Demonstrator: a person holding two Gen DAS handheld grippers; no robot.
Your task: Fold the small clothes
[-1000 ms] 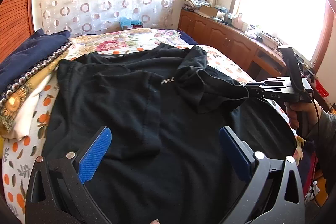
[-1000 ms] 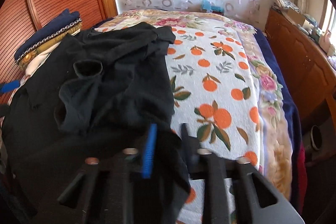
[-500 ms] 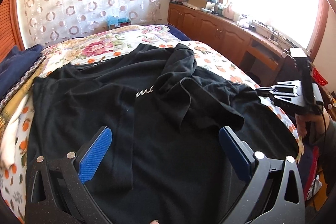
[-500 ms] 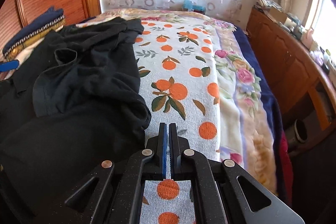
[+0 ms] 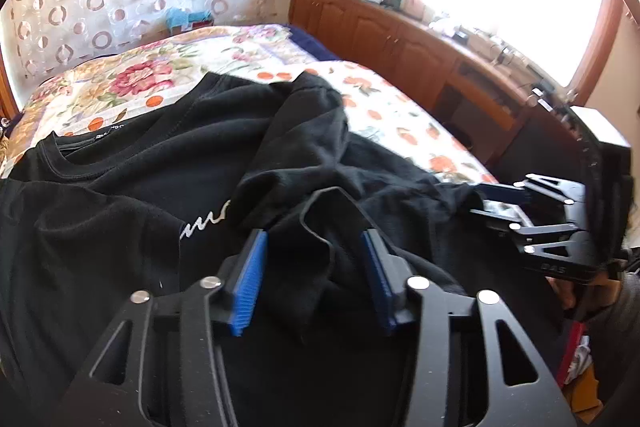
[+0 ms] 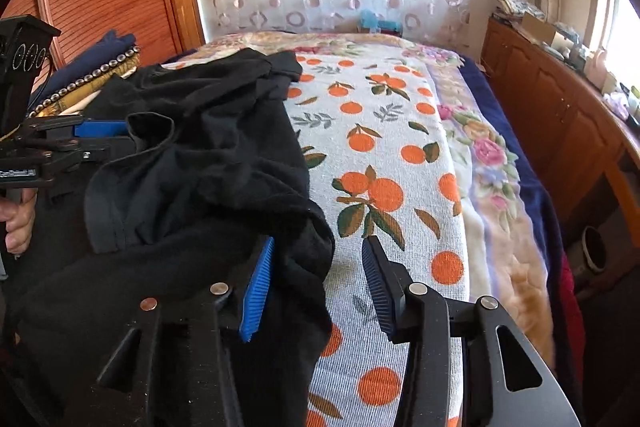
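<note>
right claw (image 6: 316,283) opening, shirt (image 6: 192,163) edge between

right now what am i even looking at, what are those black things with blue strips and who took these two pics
No robot here: a person holds a hand tool in each hand, and a camera on each looks along its two blue-padded fingers. One picture comes from the left tool, the other from the right tool; each also shows the other tool off to the side. A black t-shirt lies rumpled on a bed with an orange-print blanket. The left tool's jaws are closing around a fold of the shirt. The right tool's jaws are opening at the shirt's edge. Neither grips anything yet.
</note>
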